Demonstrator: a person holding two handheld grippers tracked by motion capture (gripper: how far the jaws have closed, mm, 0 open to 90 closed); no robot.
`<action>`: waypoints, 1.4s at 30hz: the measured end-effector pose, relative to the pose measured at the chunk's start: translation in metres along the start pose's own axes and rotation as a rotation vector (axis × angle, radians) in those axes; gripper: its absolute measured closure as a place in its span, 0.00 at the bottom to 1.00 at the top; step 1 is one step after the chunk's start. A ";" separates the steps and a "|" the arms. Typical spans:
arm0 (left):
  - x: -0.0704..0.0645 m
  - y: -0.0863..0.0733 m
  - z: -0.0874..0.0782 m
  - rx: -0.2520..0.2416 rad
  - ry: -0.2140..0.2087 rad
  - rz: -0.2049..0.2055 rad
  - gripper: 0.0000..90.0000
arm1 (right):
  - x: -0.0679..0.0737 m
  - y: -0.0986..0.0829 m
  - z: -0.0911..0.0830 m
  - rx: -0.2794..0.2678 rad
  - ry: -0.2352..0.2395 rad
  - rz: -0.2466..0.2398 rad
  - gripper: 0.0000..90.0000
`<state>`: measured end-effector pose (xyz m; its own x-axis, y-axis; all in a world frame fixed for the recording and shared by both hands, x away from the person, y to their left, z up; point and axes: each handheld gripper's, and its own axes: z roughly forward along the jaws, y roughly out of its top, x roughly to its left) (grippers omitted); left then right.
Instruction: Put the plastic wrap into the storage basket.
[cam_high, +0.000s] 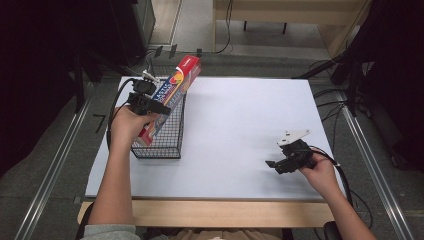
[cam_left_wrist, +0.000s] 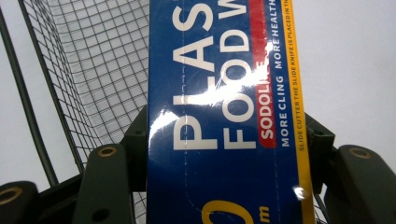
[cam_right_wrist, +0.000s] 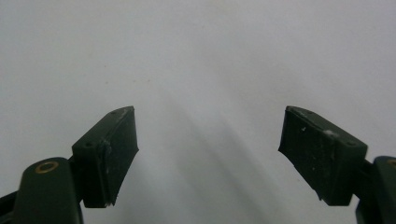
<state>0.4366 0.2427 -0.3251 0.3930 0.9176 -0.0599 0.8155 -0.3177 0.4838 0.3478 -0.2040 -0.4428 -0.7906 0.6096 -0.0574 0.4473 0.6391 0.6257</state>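
— So, what do the left gripper (cam_high: 159, 107)'s fingers (cam_left_wrist: 135, 149) pinch?
— A blue plastic wrap box (cam_left_wrist: 224, 112), pressed between both, leaning out of the wire basket (cam_high: 172, 140) just behind them.
— And the right gripper (cam_right_wrist: 208, 154)?
— Fingers (cam_right_wrist: 109, 154) spread apart over bare white table (cam_high: 240, 130), nothing between them, well apart from the box.

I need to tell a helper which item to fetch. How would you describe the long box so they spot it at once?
On the white table, look to its left side for the black wire-mesh basket. Leaning out of it is a long blue-and-red plastic food wrap box, gripped by the left gripper; it is the table's lone printed carton.
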 end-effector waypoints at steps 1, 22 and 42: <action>0.002 0.000 0.001 0.001 0.012 -0.002 0.44 | 0.000 0.000 0.000 0.000 0.002 0.000 0.22; 0.011 0.004 0.026 0.041 0.096 -0.175 0.44 | 0.001 0.000 0.002 0.007 0.005 -0.015 0.22; 0.004 0.006 0.063 0.089 0.120 -0.226 0.43 | 0.004 0.001 0.002 0.015 0.007 -0.030 0.22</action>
<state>0.4698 0.2289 -0.3775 0.1477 0.9877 -0.0516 0.9132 -0.1162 0.3905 0.3461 -0.2001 -0.4445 -0.8067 0.5868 -0.0701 0.4298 0.6640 0.6118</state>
